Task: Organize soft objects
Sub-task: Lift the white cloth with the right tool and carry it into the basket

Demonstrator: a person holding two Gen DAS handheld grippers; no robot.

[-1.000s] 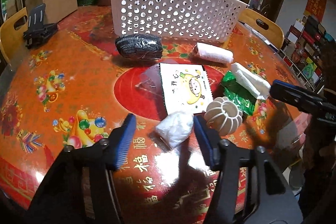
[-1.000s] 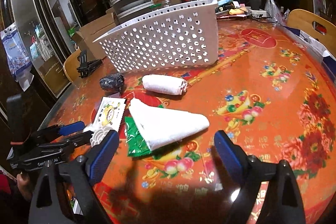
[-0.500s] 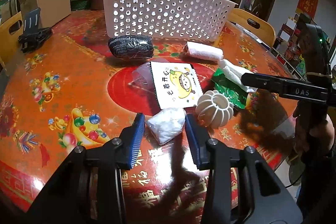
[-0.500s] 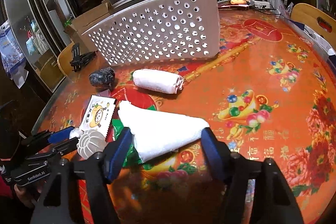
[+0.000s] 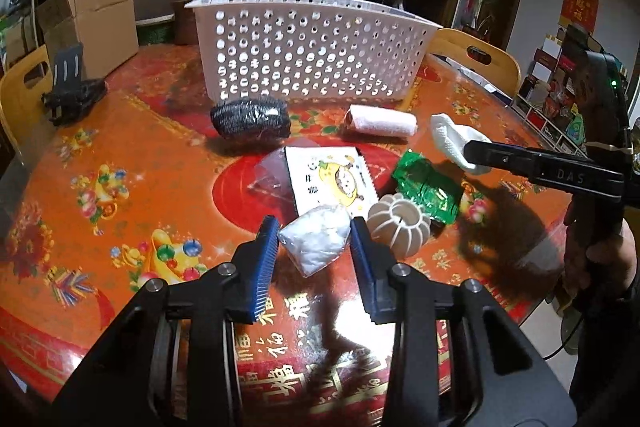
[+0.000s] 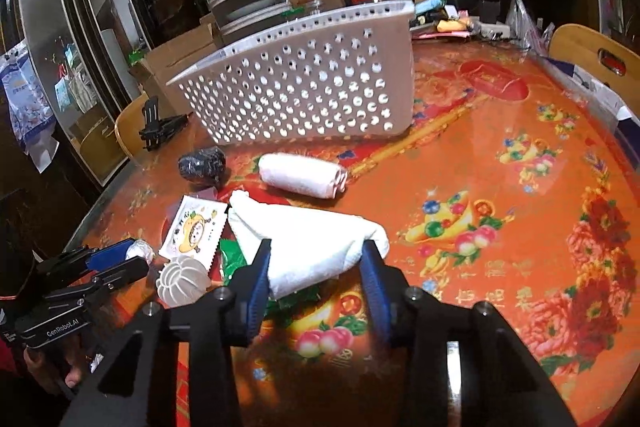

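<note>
My left gripper [image 5: 314, 231] has a white crinkly pouch [image 5: 316, 245] between its blue pads. Both pads touch its sides, and the jaws are still closing. In the right wrist view, my right gripper [image 6: 316, 251] is closing on a folded white towel [image 6: 304, 239], which bulges between the pads. That towel lies partly over a green packet [image 5: 428, 187]. A ribbed white ball [image 5: 398, 227] sits just right of the pouch. Behind lie a cartoon sachet [image 5: 332, 179], a rolled white towel [image 5: 382, 121] and a black bundle [image 5: 250, 119], in front of the white perforated basket [image 5: 312, 39].
The round table carries a red and orange patterned cover [image 5: 120, 155]. A black clip stand [image 5: 72, 91] sits at its far left, with cardboard boxes [image 5: 92, 23] and stacked drawers beyond. Wooden chairs [image 5: 480, 59] ring the table. A hand [image 5: 600, 251] holds the right gripper's handle.
Both pairs of jaws have narrowed. The right pads came in from wide apart onto the folded towel, and the left pads closed in against the white pouch.
</note>
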